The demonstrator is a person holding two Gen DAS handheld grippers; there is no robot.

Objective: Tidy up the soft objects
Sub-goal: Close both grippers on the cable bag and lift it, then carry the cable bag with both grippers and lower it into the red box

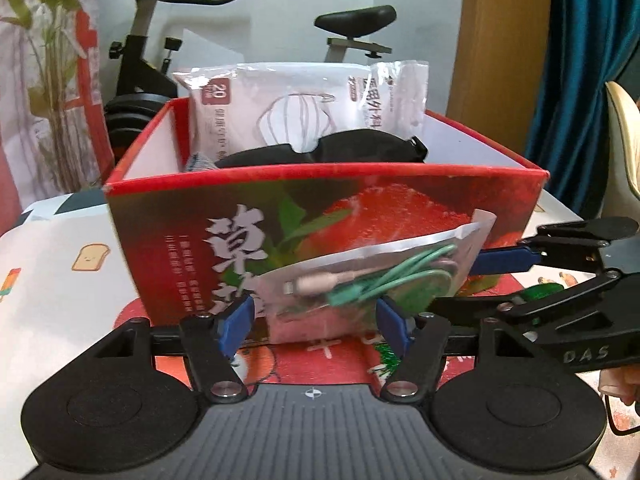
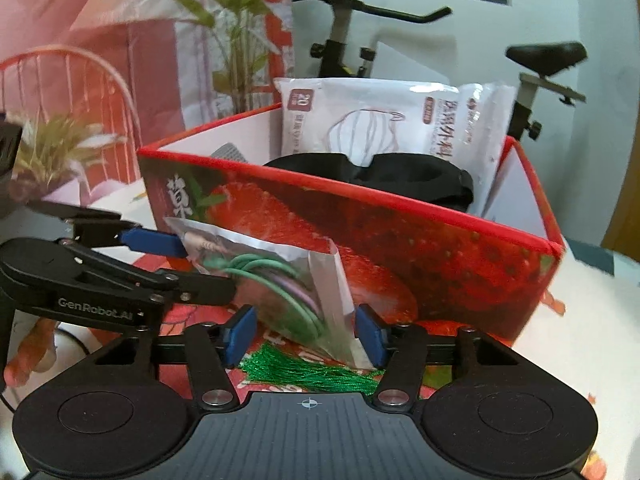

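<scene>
At lower centre of both views, the clear plastic pouch of coiled green cables (image 1: 360, 284) hung before the red strawberry-printed cardboard box (image 1: 192, 208). The left hand-held gripper (image 1: 316, 324) and the right hand-held gripper (image 2: 306, 334) each pinched it. Lifting it level over the rim would suit best.

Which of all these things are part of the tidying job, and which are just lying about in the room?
Part of the job:
- clear bag of cables, between both tools
- red strawberry box
- mask packet and black pouch, in the box
- left tool, right tool

Just lying about:
- exercise bike
- green tassel
- plant
</scene>
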